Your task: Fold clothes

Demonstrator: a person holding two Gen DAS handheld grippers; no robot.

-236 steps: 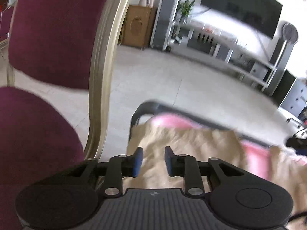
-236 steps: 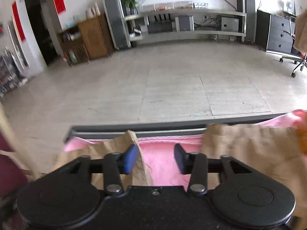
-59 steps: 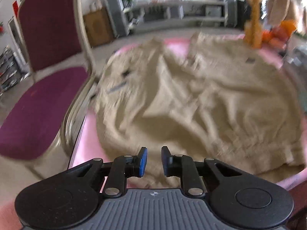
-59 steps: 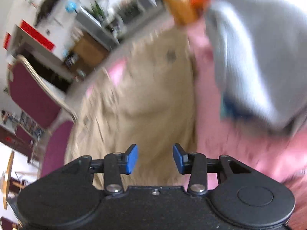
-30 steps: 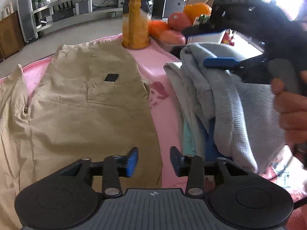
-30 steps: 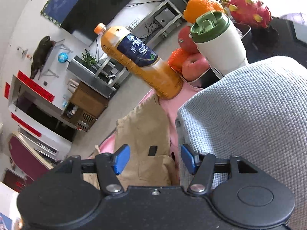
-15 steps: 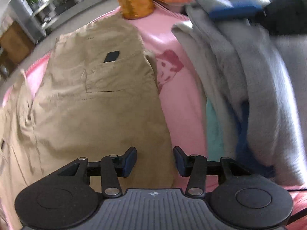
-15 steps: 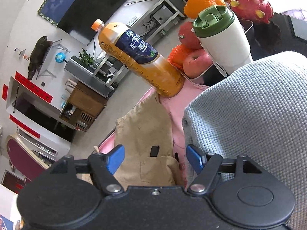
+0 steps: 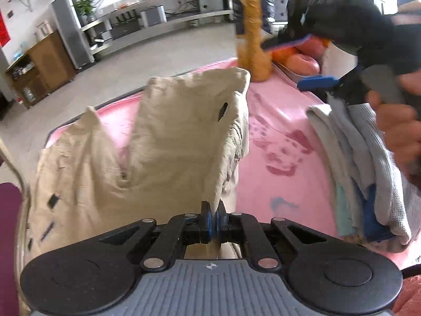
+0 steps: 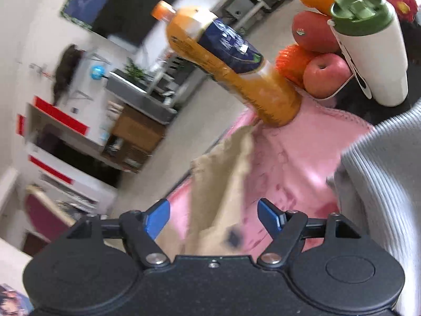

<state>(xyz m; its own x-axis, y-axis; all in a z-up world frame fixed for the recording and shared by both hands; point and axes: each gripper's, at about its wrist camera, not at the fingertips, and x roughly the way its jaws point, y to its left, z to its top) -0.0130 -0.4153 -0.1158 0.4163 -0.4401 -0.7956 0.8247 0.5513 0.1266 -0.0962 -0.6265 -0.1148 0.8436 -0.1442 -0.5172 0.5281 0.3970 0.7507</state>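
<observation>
Beige trousers (image 9: 168, 142) lie on a pink table cover (image 9: 279, 142). My left gripper (image 9: 212, 221) is shut on their near edge, and the cloth rises in a lifted fold toward it. In the right wrist view the same trousers (image 10: 223, 173) show as a raised strip between the wide-apart fingers of my right gripper (image 10: 214, 217), which is open and touches nothing. That right gripper (image 9: 297, 63) also shows at the upper right of the left wrist view, held by a person's hand (image 9: 397, 121) above a stack of folded clothes (image 9: 363, 163).
An orange juice bottle (image 10: 231, 60) stands at the table's far edge. Next to it are apples and oranges (image 10: 315, 52) and a white tumbler with a green lid (image 10: 373, 42). A maroon chair (image 9: 8, 237) stands at the left. Grey folded knit (image 10: 381, 184) fills the right.
My left gripper closed on the edge of the trousers and lifted it, so the cloth now stands up in a fold. The right gripper drifted left, off the grey stack.
</observation>
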